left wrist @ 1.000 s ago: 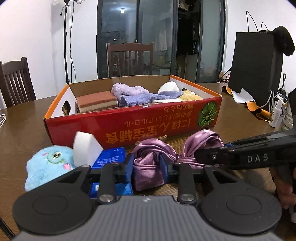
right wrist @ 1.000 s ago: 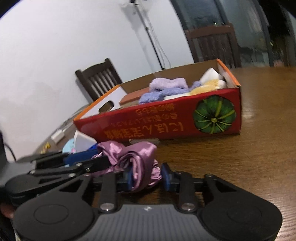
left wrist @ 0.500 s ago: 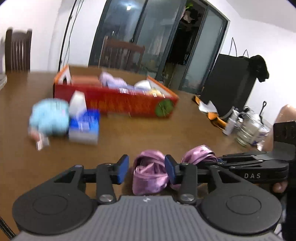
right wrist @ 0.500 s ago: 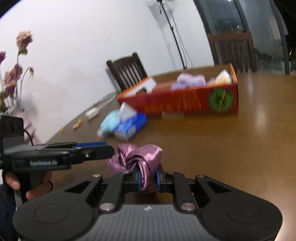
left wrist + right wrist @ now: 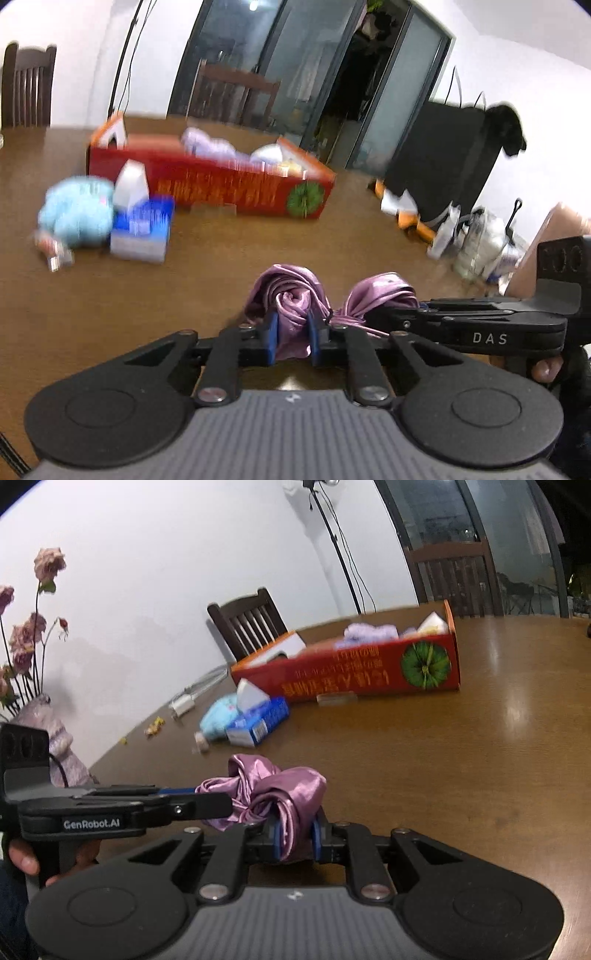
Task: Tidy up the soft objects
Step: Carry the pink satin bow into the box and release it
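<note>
A crumpled purple satin cloth (image 5: 291, 295) is held between both grippers above the wooden table. My left gripper (image 5: 291, 334) is shut on its left end. My right gripper (image 5: 294, 836) is shut on its other end (image 5: 291, 794); that gripper also shows in the left wrist view (image 5: 399, 314). The red cardboard box (image 5: 221, 184) with soft items inside stands far off on the table; it also shows in the right wrist view (image 5: 362, 672). A light blue plush toy (image 5: 77, 210) lies left of the box.
A blue tissue pack (image 5: 142, 229) with a white tissue lies beside the plush. Bottles and bags (image 5: 476, 243) and a black bag (image 5: 443, 166) stand at the table's right. Dark chairs (image 5: 247, 624) stand around. A vase with flowers (image 5: 33, 664) stands left.
Both grippers have pulled back from the box with the purple cloth. The left gripper, open at half a second ago, has shut on the cloth. The box now looks far away.
</note>
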{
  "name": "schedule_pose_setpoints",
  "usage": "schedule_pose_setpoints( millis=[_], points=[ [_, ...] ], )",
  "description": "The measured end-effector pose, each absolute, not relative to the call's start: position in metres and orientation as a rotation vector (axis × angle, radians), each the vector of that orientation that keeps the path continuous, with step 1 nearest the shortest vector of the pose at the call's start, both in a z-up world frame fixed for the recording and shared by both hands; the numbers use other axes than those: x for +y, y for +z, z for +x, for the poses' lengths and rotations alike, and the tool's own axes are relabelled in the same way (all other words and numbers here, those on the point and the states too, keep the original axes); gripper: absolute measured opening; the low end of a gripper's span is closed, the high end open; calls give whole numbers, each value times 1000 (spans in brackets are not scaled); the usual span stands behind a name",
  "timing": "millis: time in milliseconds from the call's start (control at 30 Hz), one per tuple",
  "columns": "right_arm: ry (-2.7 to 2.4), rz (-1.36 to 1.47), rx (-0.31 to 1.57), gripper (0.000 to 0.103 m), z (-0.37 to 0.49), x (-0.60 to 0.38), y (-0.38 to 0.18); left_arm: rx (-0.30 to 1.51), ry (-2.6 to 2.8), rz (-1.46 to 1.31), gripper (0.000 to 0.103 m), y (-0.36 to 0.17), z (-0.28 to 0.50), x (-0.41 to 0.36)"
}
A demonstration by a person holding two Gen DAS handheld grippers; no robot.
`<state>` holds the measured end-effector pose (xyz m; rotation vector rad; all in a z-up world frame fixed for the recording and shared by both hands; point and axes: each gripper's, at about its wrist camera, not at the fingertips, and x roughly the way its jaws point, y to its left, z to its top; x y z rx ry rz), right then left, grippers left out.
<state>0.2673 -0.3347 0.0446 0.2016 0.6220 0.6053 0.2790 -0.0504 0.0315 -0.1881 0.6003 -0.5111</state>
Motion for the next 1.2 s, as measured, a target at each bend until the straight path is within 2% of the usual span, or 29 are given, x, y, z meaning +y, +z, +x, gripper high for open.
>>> schedule_pose_setpoints(
  millis=[267,433,600,700,733,800,867,933,1000,1033,1200],
  points=[
    [625,142,442,15,355,-300,124,454,-469,-137,17,104,384,-20],
    [629,131,549,15,483,-252,136,623,-318,-90,17,102,499,-11],
    [576,91,742,18,590,-197,106,826,-162,-19,22,63,589,-4],
    [449,49,816,35,616,-182,83,775,-122,23,29,59,597,-3],
    [429,33,839,45,616,-182,78,756,-118,24,30,58,597,-2],
    [444,50,841,49,612,-186,77,740,-122,31,31,55,596,-1],
    [421,17,822,59,609,-187,76,725,-123,59,31,54,593,-8],
    [428,36,815,60,609,-192,76,725,-123,59,33,56,592,-9],
    [441,37,779,60,602,-195,78,734,-139,30,40,61,589,-6],
    [443,34,763,61,598,-198,80,730,-135,20,48,66,585,-3],
    [444,34,679,65,569,-214,110,640,-152,11,51,110,551,8]
  ],
)
